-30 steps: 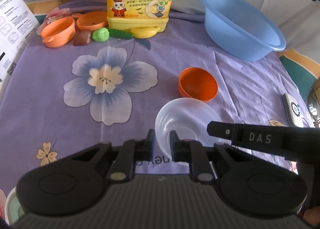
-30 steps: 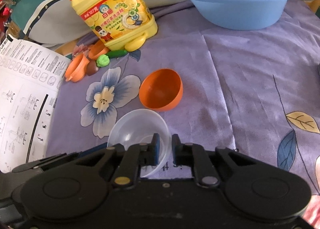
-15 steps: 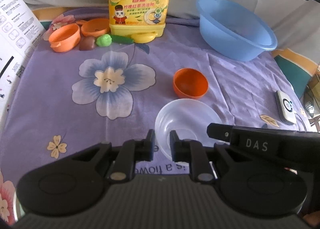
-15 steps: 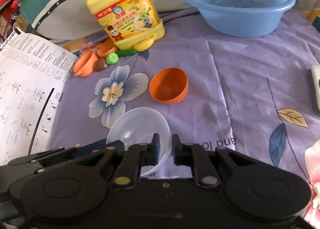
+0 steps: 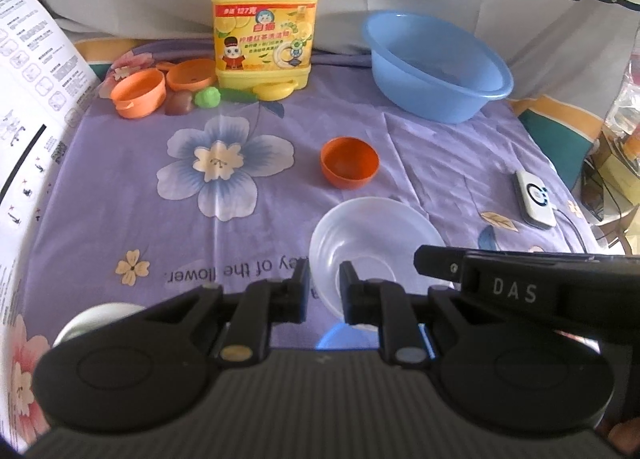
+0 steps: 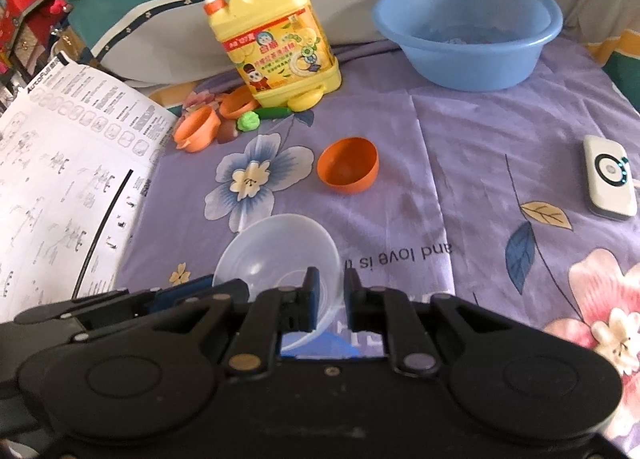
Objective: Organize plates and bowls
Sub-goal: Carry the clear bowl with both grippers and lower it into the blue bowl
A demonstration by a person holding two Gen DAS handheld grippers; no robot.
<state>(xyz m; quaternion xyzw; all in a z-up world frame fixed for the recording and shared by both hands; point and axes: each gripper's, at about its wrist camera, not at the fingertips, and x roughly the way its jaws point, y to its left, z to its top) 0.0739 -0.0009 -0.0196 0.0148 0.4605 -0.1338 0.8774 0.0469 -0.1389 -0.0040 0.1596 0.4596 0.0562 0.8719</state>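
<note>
A clear plastic bowl (image 5: 372, 243) (image 6: 276, 255) hangs above the purple flowered cloth (image 5: 120, 187), held from both sides. My left gripper (image 5: 323, 287) is shut on its near-left rim. My right gripper (image 6: 330, 291) is shut on its near-right rim; its black body (image 5: 512, 291) shows in the left wrist view. A small orange bowl (image 5: 349, 163) (image 6: 347, 171) lies tilted on the cloth just beyond the clear one. Farther back on the right stands a blue basin (image 5: 436, 67) (image 6: 468, 31).
A yellow detergent jug (image 5: 264, 23) (image 6: 272, 47) stands at the back, with orange toy pots (image 5: 138, 95) and small toy food beside it. A printed instruction sheet (image 6: 68, 187) lies on the left. A white device (image 6: 608, 179) with a cable lies at the right edge.
Both grippers have risen and drawn back together with the clear bowl between them. The orange bowl, basin and jug look smaller and farther off.
</note>
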